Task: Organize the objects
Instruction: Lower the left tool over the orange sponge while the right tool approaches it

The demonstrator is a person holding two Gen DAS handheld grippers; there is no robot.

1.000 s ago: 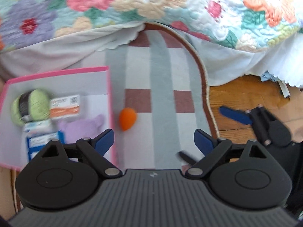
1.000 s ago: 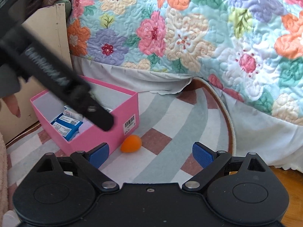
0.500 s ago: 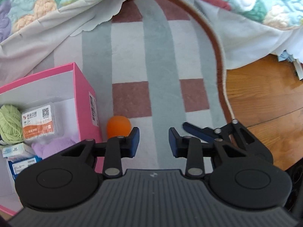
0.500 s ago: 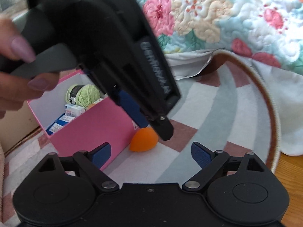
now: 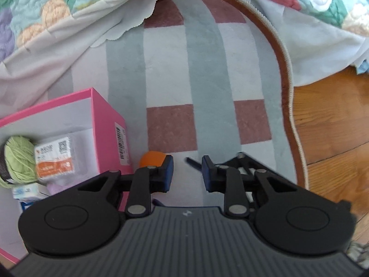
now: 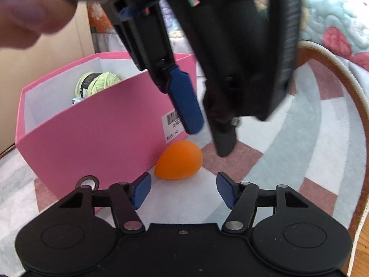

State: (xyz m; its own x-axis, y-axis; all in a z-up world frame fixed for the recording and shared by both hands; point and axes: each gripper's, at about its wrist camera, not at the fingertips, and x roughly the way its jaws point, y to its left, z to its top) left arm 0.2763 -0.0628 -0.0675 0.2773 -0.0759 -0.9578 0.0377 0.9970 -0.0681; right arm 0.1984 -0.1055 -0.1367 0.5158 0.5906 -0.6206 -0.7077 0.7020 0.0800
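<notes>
Two tools: over rug
left tool (image 5: 187,173): together, empty
right tool (image 6: 183,191): closing, nothing between
orange egg (image 6: 178,160): beside pink box (image 6: 96,133)

We have lowered both grippers toward the orange teardrop-shaped sponge (image 6: 178,160) beside the pink cardboard box (image 6: 92,138). Our left gripper (image 5: 187,173), wide a second ago, has drawn in empty; our right gripper (image 6: 183,190) is closing, nothing between its pads.
</notes>
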